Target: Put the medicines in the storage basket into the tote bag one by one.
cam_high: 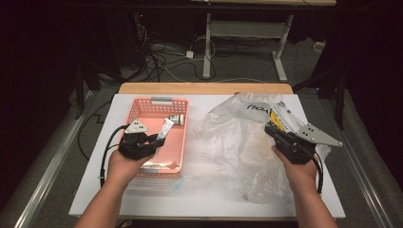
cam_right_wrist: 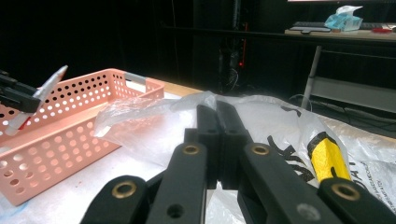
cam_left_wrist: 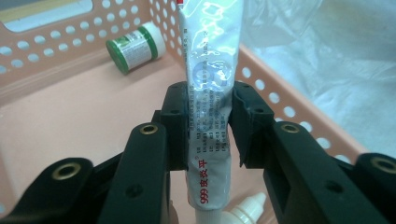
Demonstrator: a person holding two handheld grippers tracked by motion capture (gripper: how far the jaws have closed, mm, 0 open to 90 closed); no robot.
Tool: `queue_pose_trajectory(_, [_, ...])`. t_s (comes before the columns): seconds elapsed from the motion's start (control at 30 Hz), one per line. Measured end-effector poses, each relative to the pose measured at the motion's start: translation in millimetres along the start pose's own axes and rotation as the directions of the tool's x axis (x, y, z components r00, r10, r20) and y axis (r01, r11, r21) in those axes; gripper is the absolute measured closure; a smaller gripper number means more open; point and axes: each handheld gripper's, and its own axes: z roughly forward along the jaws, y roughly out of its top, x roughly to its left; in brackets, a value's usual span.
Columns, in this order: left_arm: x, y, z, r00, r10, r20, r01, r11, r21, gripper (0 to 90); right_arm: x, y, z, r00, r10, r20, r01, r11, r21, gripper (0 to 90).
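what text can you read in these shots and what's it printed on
"999皮炎平", red, on the tube held in the left tongs over the pink basket.
Tube's small grey print: too small to read.
Green-and-white bottle label: blurred, unreadable.
"ROA", partial black letters on the plastic bag; the rest is folded away.
Yellow packet in the bag: no readable text.

Both forearms reach in from the near edge. The left gripper [cam_high: 159, 139] is raised, pointing forward and to the right, its jaws clamped part-way apart. The right gripper [cam_high: 269, 129] points forward-left, jaws pressed fully together.
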Motion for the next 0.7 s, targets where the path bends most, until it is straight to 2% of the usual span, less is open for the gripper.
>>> queue_pose_trajectory(0.27, [-11.8,-14.0,-6.4,0.9997,-0.015,0.017,0.016,0.9971,-0.074,67.5,2.1,-0.1,-0.2,1.0,0.003,-0.002,-0.003,1.0,0.004,90.0])
queue_pose_trajectory(0.4, [-20.5,-23.3,-4.8,1.0,0.009,-0.003,-0.009,0.9952,-0.098,67.5,2.9,-0.2,0.2,1.0,-0.002,-0.006,0.002,1.0,0.003,90.0])
queue_pose_trajectory(0.47, [-22.5,-28.6,-4.2,1.0,-0.003,-0.006,0.002,0.993,-0.118,67.6,3.1,-0.5,0.4,1.0,-0.002,-0.007,0.002,1.0,0.006,90.0])
queue_pose_trajectory(0.53, [-23.9,-29.6,-6.1,1.0,0.002,-0.005,-0.003,0.9922,-0.125,67.6,3.0,-0.9,1.0,1.0,-0.002,-0.007,0.002,1.0,0.005,90.0])
queue_pose_trajectory(0.6, [-23.9,-30.8,-7.4,0.9999,-0.009,0.008,0.01,0.9906,-0.137,67.6,3.1,-1.3,1.5,1.0,-0.004,-0.009,0.005,1.0,0.009,90.0])
queue_pose_trajectory(0.7, [-25.1,-31.0,-6.4,1.0,-0.002,0.005,0.003,0.9916,-0.129,67.6,4.0,-1.2,2.1,1.0,0.0,-0.01,0.001,1.0,0.007,90.0])
